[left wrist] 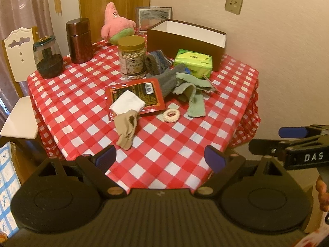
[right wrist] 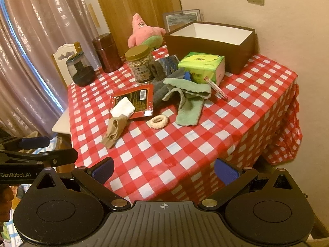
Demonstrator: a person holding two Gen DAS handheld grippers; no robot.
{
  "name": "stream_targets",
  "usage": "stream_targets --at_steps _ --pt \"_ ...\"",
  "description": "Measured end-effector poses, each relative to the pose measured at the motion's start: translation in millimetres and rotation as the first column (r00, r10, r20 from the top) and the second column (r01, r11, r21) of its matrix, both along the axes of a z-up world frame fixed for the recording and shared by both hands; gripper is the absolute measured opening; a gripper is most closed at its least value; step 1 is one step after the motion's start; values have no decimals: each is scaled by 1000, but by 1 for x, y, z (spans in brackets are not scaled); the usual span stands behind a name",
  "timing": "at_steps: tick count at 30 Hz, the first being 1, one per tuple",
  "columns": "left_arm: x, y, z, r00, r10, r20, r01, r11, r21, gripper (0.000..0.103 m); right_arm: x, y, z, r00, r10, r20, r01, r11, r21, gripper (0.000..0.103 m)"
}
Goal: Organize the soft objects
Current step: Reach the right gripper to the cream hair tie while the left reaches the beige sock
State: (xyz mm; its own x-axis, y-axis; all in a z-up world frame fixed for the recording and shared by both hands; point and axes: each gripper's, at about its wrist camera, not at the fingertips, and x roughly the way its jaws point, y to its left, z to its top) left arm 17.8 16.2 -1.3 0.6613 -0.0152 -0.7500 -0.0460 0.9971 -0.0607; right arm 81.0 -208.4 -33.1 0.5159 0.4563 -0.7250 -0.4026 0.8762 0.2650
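**Both grippers hanging open over the checked table, nothing grabbed**

So the table with the red-and-white checked cloth [left wrist: 168,144] fills most of both views; far right sits an open brown box with a white inside [left wrist: 185,39]; far back there's a pink star-shaped plush toy [left wrist: 115,23]; mid-table a pale green cloth [left wrist: 193,90] is draped over a grey sock [left wrist: 168,80]; left of that, a folded white cloth [left wrist: 128,102] lies on a flat red packet [left wrist: 135,96]; nearer, a crumpled beige stocking [left wrist: 126,128]; just right of it, a small cream scrunchie [left wrist: 171,115]. Left gripper [left wrist: 160,158] and right gripper [right wrist: 164,169] both hover at the near edge, fingers spread apart, holding nothing.
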Motion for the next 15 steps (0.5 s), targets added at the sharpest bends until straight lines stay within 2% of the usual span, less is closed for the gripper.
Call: stream_targets --at_steps 7,15 --pt "4 41 -18 1000 6 6 -7 1000 6 91 13 1 -12 999 -32 -25 33 999 33 103" --pt "16 59 -43 1000 -2 5 2 1000 21 84 27 12 -27 999 -37 -19 38 998 42 103"
